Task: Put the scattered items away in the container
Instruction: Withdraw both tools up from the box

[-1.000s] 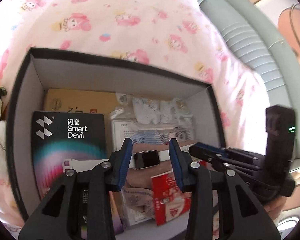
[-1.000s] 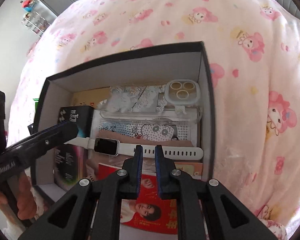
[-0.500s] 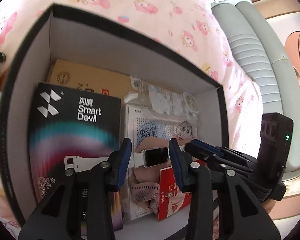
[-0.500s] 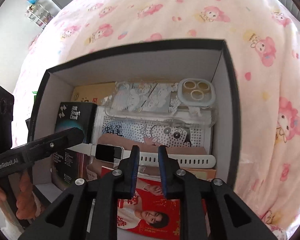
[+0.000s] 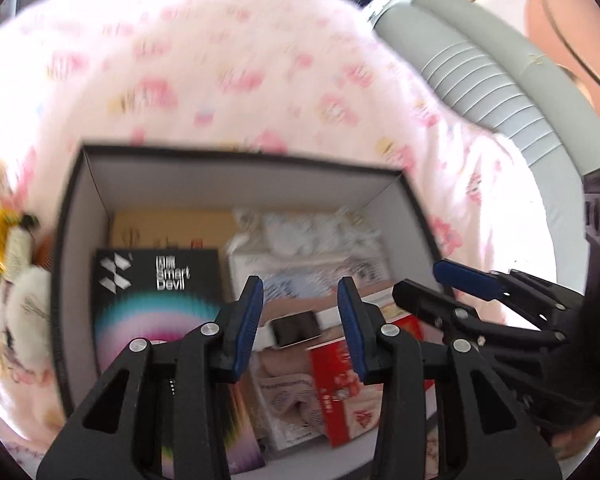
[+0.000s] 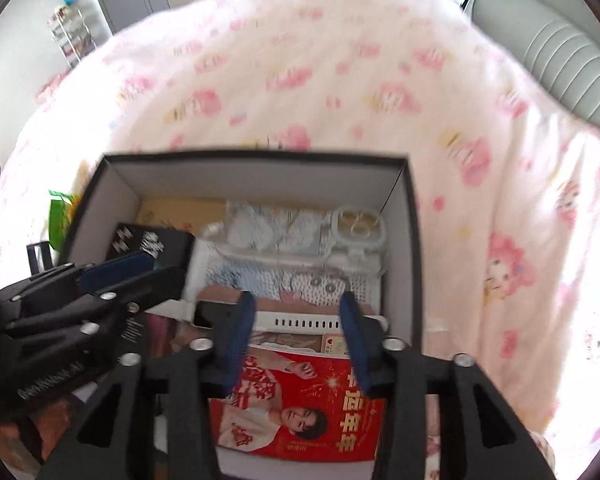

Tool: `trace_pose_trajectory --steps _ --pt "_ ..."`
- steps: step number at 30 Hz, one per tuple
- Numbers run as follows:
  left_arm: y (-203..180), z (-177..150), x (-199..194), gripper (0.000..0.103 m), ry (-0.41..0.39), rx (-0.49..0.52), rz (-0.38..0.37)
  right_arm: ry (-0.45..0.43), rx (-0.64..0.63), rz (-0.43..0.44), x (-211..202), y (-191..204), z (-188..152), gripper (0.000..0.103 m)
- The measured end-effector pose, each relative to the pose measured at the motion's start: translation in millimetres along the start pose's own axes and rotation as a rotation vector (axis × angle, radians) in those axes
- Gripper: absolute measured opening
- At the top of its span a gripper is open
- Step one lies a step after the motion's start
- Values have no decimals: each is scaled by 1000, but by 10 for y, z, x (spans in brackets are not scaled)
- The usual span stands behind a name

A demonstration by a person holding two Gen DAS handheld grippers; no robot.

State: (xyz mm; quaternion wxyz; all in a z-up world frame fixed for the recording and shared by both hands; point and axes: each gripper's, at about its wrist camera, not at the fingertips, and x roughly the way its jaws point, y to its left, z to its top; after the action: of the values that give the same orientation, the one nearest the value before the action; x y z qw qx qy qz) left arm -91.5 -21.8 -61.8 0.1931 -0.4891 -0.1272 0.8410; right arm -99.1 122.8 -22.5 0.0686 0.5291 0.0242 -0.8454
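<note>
The right gripper [image 6: 297,322] has just opened wide, releasing the white watch [image 6: 300,322], which lies in the box [image 6: 414,240]. The left gripper [image 5: 300,312] remains half open, empty.

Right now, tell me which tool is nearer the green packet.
Left. The left tool hangs over the box's left half, the side where the green packet lies outside. The right tool, jaws just opened and gripping nothing, is over the right half.

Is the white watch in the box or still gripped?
In the box: the white watch lies flat on the items, right gripper open above it.
</note>
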Motion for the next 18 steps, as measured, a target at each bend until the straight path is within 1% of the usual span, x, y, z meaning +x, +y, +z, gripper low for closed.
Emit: trace_pose_trajectory --steps 2,3,6,7,8,9,11,12,13,14,15,16,18 --pt "15 -4 -249 40 -52 16 11 -68 -4 -41 -250 65 -73 49" --pt "-4 -22 -362 40 -71 24 16 -91 -3 -49 -377 -10 -113 50" --pt "-92 -129 -697 41 -131 62 47 -133 4 -42 -657 6 -258 51" --pt "-132 -177 -795 41 -145 75 69 -139 -1 -32 -698 64 -289 51" --pt "-211 -149 -829 45 -159 90 97 -144 1 -27 -777 81 -340 51" --pt "-253 -197 -895 48 -170 104 126 -151 7 -19 -843 103 -346 51" --pt "-340 -288 -971 65 -201 115 181 -171 29 -6 -930 124 -474 51" --pt "-355 -324 -1059 70 -222 117 202 -188 42 -4 -984 108 -557 52" --pt "-366 -353 -1166 80 -243 114 212 -213 54 -1 -1009 119 -598 52" --pt "-376 -394 -1191 92 -260 107 214 -235 66 -6 -957 168 -636 54" --pt "-380 -429 -1255 97 -277 95 224 -251 81 -13 -994 155 -688 58" --pt "-386 -468 -1339 103 -299 81 241 -263 105 -19 -1018 133 -734 59" --pt "-408 -528 -1405 102 -331 73 275 -258 138 4 -1048 110 -807 60"
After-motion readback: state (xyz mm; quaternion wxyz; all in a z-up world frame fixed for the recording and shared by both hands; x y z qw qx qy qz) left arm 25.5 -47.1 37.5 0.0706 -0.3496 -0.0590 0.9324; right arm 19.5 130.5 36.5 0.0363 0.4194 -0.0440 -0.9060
